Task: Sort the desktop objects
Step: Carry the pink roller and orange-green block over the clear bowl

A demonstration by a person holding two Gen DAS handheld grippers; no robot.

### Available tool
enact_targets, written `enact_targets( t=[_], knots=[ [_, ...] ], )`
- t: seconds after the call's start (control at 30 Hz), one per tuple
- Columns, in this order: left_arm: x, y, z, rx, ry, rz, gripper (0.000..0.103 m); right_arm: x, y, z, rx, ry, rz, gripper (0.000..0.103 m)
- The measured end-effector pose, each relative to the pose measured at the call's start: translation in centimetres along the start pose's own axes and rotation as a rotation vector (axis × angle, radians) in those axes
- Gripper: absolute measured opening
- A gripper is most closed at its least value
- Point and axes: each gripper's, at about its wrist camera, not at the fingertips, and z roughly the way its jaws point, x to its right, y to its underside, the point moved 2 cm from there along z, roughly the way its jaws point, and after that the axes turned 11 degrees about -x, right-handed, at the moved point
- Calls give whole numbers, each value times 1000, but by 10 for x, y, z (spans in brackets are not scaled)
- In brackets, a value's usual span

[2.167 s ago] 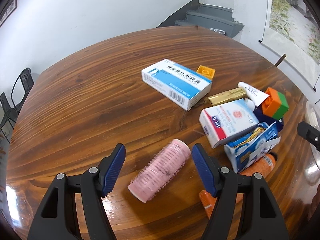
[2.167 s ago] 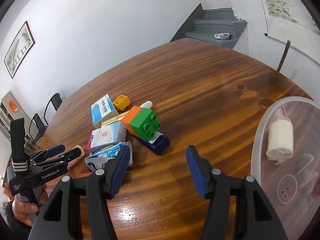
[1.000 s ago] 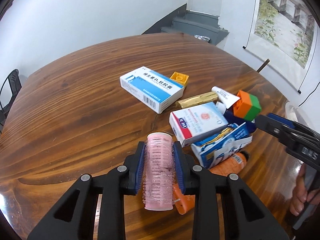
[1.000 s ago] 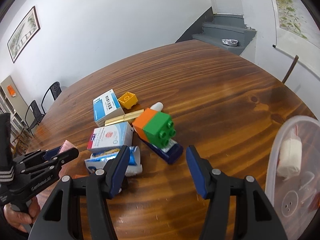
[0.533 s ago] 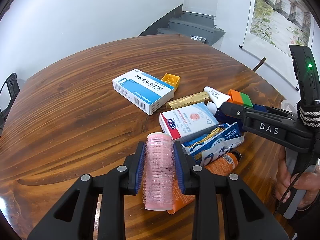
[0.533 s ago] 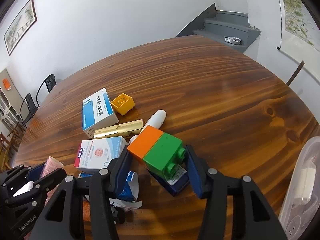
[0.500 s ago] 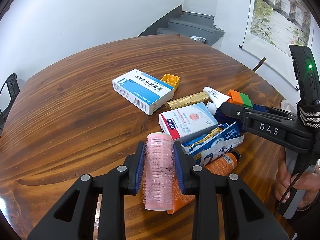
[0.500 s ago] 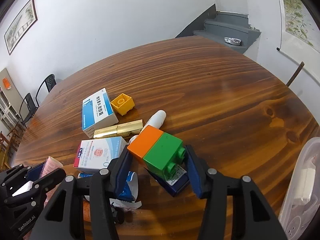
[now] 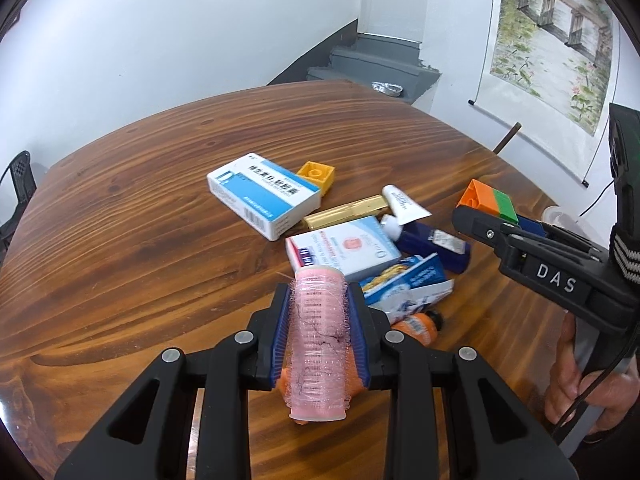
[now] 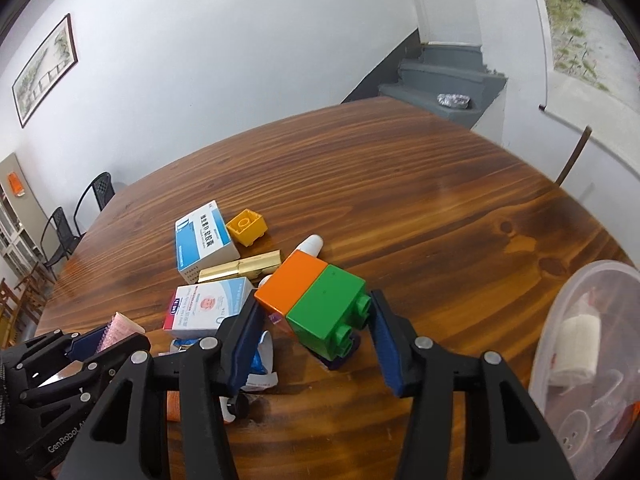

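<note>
The right gripper (image 10: 316, 320) has just been closing, and its blue pads now clamp the orange-and-green toy brick block (image 10: 316, 300), raised over the cluttered round wooden table (image 10: 400, 184) where a second ago the block sat ahead of its wider jaws. The left gripper (image 9: 320, 320) stays clamped on the pink mesh hair roller (image 9: 318, 336), held lengthwise above the table. Both grippers tilt downward, handles gripped from below.
</note>
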Motion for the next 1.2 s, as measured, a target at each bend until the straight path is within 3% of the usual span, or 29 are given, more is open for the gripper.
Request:
enact_targets(
  t=[0.3, 0.47, 0.9, 1.2],
  knots=[
    [28, 0, -10, 25, 18, 27, 30, 13, 13, -23, 57, 10, 43, 56],
    [49, 4, -13, 29, 15, 47, 30, 25, 25, -38, 100, 57, 64, 56],
    [101, 19, -22, 49, 38, 90, 30, 65, 60, -72, 143, 56, 171, 56],
    [131, 26, -20, 42, 60, 115, 30, 102, 78, -102, 193, 101, 233, 56]
  ],
)
